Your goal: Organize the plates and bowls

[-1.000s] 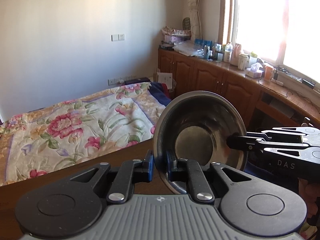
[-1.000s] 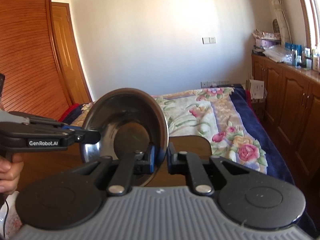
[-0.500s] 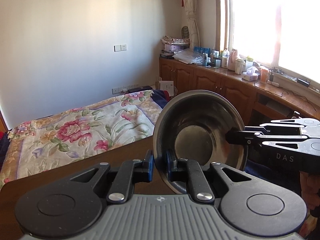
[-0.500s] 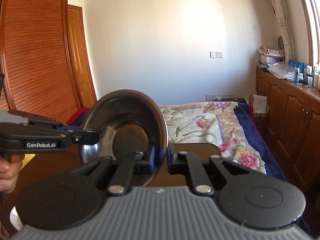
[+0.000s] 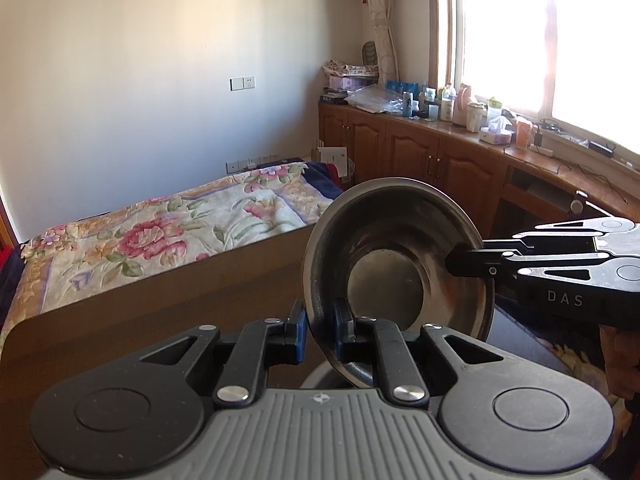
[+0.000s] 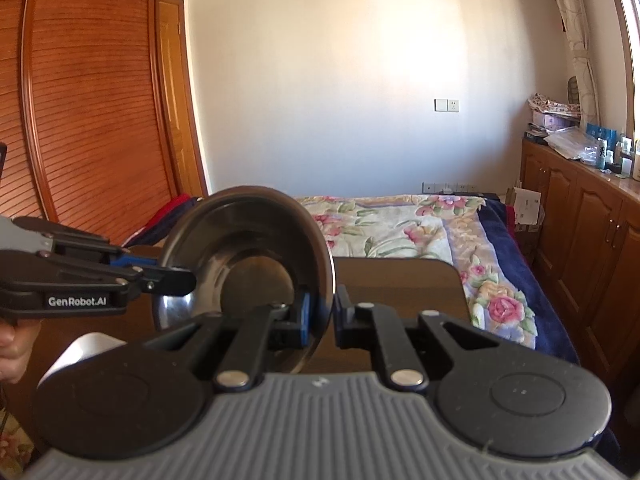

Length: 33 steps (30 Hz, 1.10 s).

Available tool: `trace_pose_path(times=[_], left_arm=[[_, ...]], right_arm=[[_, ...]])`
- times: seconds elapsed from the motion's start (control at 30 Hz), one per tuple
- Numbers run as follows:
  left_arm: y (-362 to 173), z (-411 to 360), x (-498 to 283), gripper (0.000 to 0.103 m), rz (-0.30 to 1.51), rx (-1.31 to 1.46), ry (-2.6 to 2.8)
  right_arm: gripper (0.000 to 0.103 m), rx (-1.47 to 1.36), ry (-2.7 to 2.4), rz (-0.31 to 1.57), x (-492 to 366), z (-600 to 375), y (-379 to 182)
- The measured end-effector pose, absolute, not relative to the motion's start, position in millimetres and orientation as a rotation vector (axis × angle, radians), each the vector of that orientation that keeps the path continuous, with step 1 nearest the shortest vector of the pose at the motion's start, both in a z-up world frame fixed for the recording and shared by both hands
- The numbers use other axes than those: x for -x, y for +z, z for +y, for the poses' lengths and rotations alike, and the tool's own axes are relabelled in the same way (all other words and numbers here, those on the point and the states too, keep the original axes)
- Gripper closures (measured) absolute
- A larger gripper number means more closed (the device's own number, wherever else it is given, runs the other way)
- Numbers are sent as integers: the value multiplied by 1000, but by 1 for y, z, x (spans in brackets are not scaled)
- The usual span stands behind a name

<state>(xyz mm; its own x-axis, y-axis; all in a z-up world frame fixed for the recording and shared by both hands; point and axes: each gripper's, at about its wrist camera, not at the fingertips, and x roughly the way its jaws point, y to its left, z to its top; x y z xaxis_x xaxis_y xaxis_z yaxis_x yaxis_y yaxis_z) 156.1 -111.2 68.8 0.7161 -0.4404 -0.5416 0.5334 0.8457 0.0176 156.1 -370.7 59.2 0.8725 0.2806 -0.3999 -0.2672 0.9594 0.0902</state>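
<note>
Now, over the dark wooden table (image 5: 168, 304), my left gripper (image 5: 319, 330) and right gripper (image 6: 322, 317) both clench the round steel bowl's (image 5: 394, 276) rim, tilted on edge.

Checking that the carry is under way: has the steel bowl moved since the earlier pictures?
Yes. In the left wrist view the steel bowl, clamped by both grippers, now sits lower against the wooden cabinets behind it, and farther from them.

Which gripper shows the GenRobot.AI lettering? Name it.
The left gripper, seen from the right wrist camera; the right gripper shows DAS instead. Both clamp the steel bowl.
</note>
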Motion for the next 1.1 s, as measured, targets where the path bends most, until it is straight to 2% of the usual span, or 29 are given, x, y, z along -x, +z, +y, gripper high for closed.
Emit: trace_pose_path(times=[0.5,1.1], left_arm=[[33,-96,-132,88,606,-176,-555],[14,-92,-122,88,645,-173,-554]], right_arm=[[90,-59,313,490,-136,-358,29],[90,-66,326,526,-126,-350,15]])
